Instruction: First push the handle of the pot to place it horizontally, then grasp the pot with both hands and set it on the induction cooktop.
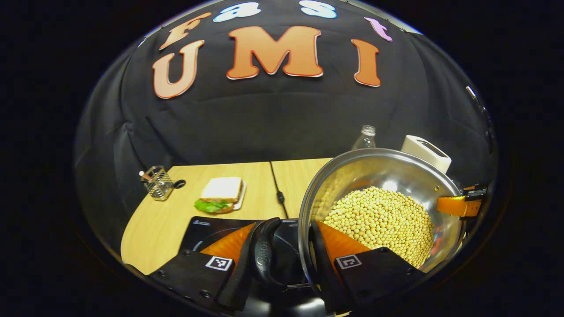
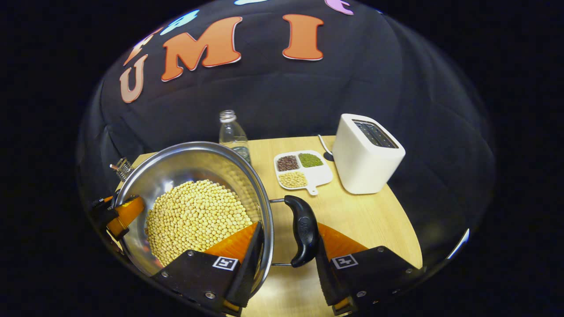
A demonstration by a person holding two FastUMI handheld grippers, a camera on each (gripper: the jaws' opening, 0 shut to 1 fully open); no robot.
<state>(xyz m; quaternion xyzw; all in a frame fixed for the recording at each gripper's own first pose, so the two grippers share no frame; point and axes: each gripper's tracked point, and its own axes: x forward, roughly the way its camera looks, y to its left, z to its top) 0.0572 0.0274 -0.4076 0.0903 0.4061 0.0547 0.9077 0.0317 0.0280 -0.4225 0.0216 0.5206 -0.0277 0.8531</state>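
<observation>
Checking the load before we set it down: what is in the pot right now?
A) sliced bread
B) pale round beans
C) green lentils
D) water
B: the pot is heaped with pale round beans, seen in both gripper views, while each gripper, left gripper and right gripper, has its fingers astride the rim and a side handle.

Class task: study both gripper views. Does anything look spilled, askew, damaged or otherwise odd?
Nothing stands out. The soybeans all lie inside the steel pot; none show on the wooden table. The toaster, bottle and divided bean dish stand upright and tidy.
</observation>
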